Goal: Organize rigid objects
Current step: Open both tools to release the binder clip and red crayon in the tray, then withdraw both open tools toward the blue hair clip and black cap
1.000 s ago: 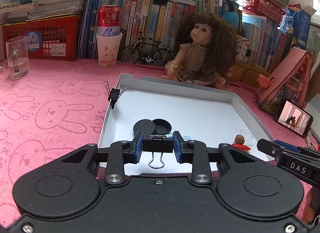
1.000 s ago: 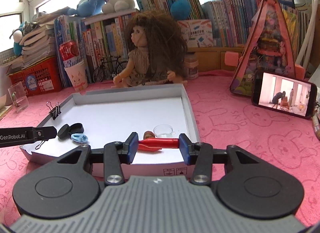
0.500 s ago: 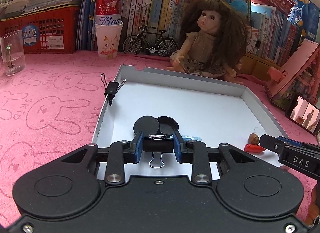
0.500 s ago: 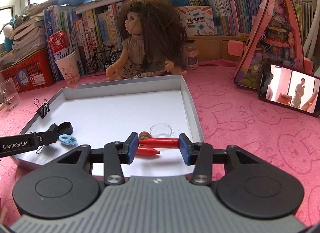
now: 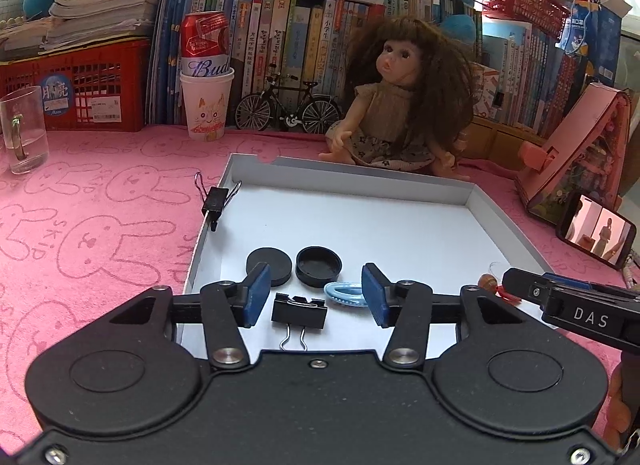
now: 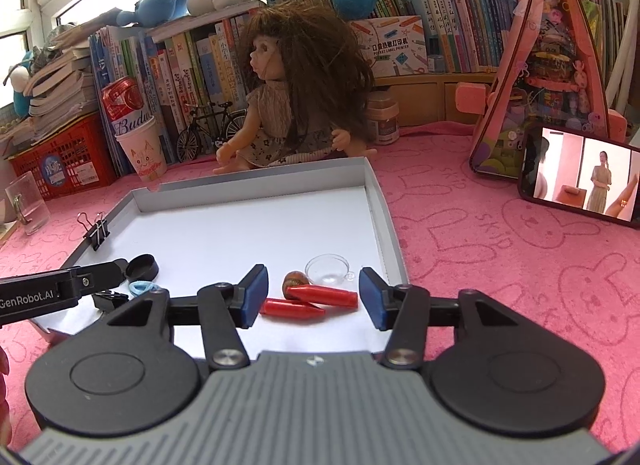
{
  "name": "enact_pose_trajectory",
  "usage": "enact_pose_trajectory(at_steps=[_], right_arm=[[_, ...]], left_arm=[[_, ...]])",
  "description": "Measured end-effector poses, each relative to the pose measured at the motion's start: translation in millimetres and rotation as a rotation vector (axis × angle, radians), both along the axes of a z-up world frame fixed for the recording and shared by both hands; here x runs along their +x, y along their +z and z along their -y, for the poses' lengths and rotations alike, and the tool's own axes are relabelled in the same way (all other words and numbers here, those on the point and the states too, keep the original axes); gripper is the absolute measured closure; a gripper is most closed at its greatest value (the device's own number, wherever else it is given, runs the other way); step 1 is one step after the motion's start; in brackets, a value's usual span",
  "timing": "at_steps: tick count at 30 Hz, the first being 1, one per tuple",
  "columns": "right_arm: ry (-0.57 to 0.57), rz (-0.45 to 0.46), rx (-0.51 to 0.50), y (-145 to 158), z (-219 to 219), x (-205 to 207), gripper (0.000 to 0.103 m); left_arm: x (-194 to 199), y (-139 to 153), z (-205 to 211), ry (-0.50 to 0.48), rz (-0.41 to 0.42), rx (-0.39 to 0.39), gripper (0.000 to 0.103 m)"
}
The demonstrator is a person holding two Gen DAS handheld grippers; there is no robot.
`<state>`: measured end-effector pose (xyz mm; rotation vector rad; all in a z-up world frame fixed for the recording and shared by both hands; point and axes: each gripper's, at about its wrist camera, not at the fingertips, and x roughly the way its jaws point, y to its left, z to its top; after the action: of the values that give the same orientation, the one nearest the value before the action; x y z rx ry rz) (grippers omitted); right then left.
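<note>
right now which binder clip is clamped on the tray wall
The far binder clip, clamped on the tray left wall. The near clip lies loose between the opening left gripper pads.

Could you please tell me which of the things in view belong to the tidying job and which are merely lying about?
Part of the job:
- white tray
- binder clip between the opening left hand-held gripper pads
- red pieces between the opening right hand-held gripper pads
- black caps
- blue clip

Lying about:
- doll
- phone
- model bicycle
- paper cup

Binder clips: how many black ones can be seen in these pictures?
2. One binder clip lies on the tray floor, between the opening jaws of the left gripper. The other clip is clamped on the tray's left wall. More may be hidden.
</note>
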<state>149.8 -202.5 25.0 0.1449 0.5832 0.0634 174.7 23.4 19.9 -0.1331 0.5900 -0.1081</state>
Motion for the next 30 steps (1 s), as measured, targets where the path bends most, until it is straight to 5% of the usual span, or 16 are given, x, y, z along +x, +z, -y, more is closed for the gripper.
enact_pose_trajectory(at_steps=[9, 30], right_arm=[[0.027, 0.056, 0.02, 14, 2, -26, 0.022], [0.144, 0.149, -0.04, 16, -2, -97, 0.015]], left_arm=[[-36, 18, 2, -0.063, 0.073, 0.001, 0.031], [-124, 9, -11, -0.132, 0.111, -0.007, 0.024]])
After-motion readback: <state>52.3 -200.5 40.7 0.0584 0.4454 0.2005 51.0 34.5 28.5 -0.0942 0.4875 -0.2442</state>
